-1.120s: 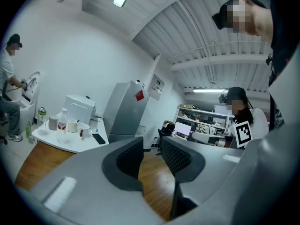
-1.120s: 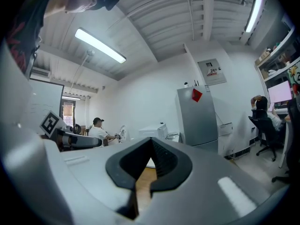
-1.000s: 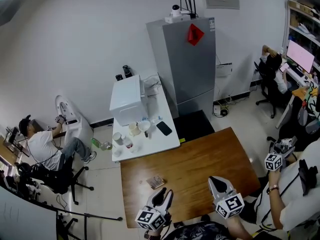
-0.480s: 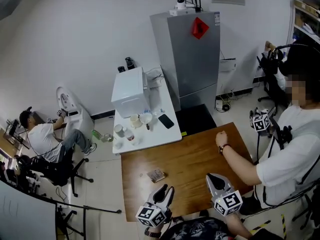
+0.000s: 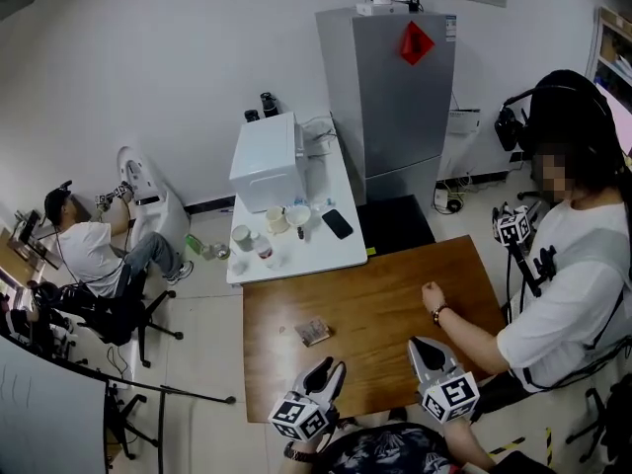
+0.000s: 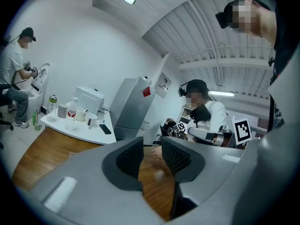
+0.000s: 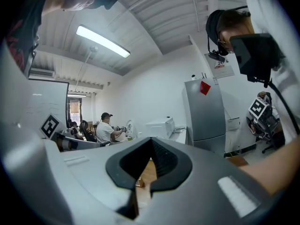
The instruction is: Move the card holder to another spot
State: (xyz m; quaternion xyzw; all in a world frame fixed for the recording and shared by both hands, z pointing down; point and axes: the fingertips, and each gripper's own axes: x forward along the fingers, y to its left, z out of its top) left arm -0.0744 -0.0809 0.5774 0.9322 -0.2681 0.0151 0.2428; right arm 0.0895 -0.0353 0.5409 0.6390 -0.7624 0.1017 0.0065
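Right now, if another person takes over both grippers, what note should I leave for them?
Left gripper: shut, empty, over the near table edge.
Right gripper: shut, empty, also at the near edge.
Card holder: lies on the wooden table, just ahead of the left gripper, not gripped.
Another person's hand rests on the table's right side.
Done: nothing yet.
Left: grasp the card holder and set it at another spot.

Left gripper, right gripper: jaws together
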